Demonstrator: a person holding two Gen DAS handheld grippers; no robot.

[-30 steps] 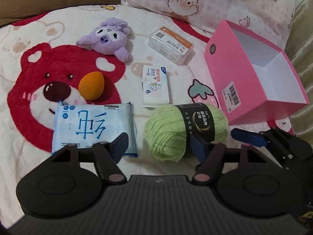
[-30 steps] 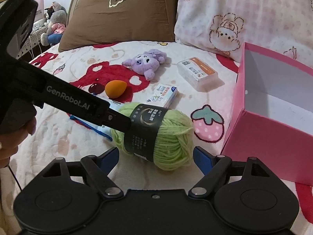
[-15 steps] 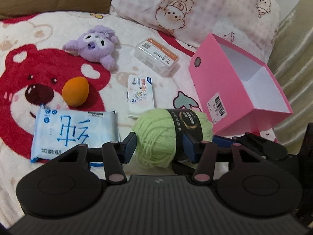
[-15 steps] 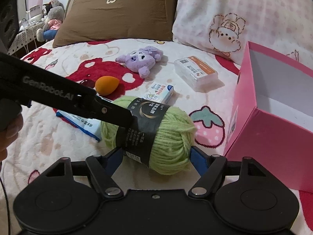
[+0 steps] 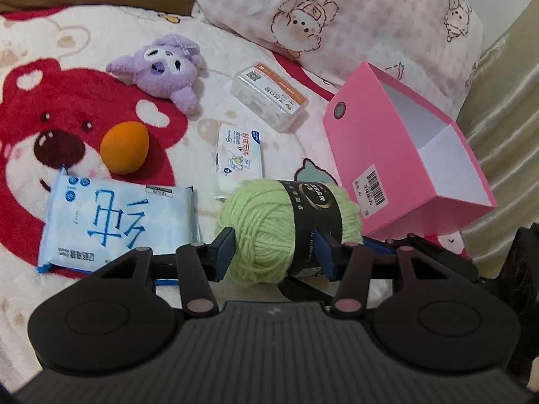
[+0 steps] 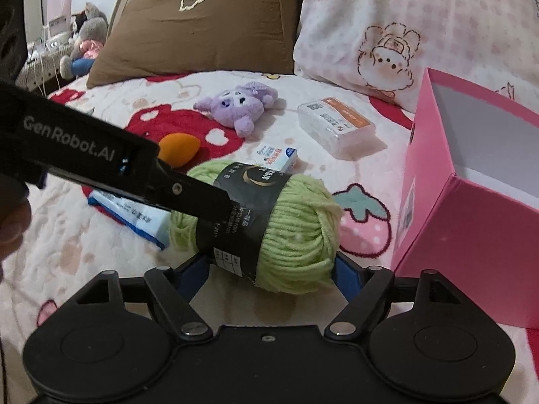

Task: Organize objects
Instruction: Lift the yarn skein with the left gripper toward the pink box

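The left gripper (image 5: 274,252), printed "GenRobot.AI" on its arm, has just closed and pinches the green yarn ball (image 5: 286,229) across its black label band. The right gripper (image 6: 269,269) brackets the ball's ends; contact is unclear. Right of both stands the open pink box (image 5: 404,155), barcode sticker facing them.

I count one green yarn ball (image 5: 289,229), one pink box (image 5: 397,155), one purple plush toy (image 5: 161,70), one orange sponge egg (image 5: 124,148), one blue wipes pack (image 5: 114,222), one small tissue packet (image 5: 241,151), one clear plastic case (image 5: 269,96), two pillows, and two grippers.
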